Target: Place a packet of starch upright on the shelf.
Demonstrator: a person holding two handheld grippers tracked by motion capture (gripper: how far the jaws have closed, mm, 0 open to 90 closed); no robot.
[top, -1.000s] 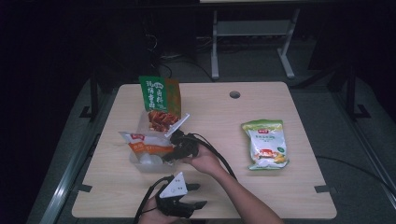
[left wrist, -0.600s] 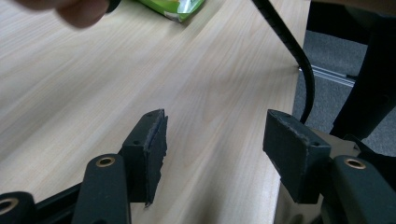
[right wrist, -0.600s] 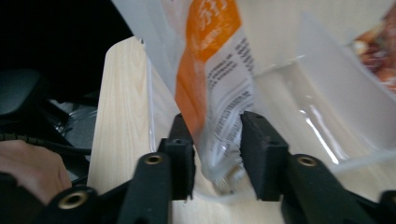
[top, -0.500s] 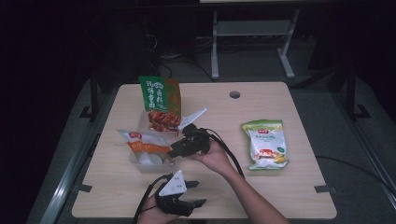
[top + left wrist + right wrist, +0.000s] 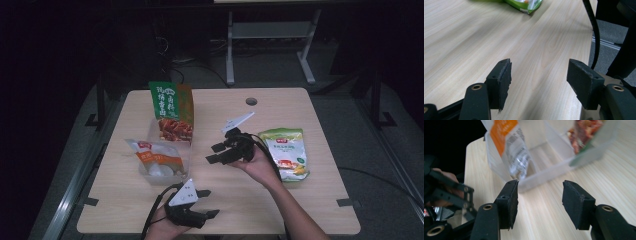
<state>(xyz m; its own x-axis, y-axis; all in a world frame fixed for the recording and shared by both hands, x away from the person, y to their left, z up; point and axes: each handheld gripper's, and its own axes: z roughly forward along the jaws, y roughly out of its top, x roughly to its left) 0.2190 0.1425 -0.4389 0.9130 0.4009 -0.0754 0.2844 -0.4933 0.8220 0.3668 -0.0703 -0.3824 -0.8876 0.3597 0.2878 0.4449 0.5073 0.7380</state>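
The work in hand looks like packing snack packets into the clear plastic bin (image 5: 167, 162) at about nine o'clock from the middle of the bench (image 5: 300, 210). A white-and-orange packet (image 5: 152, 157) lies across the bin's near end, and a green-and-red packet (image 5: 171, 110) stands leaning at its far end, toward eleven o'clock.

The step appears to be the release and pull-away after placing the white-and-orange packet. A second earlier the right gripper (image 5: 216, 153) sat at the bin with that packet. Now it is out over the bench centre, and its jaws have just been opening, spread with nothing between them. In the right gripper view the bin stands just beyond the pads.

The left gripper (image 5: 207, 202) rests at six o'clock by the near edge, unmoved, its jaws spread and empty, having opened a little more.

The next move probably calls for swinging the right gripper toward three o'clock, where the green-and-yellow packet (image 5: 285, 152) lies flat, and pinching it by an edge.
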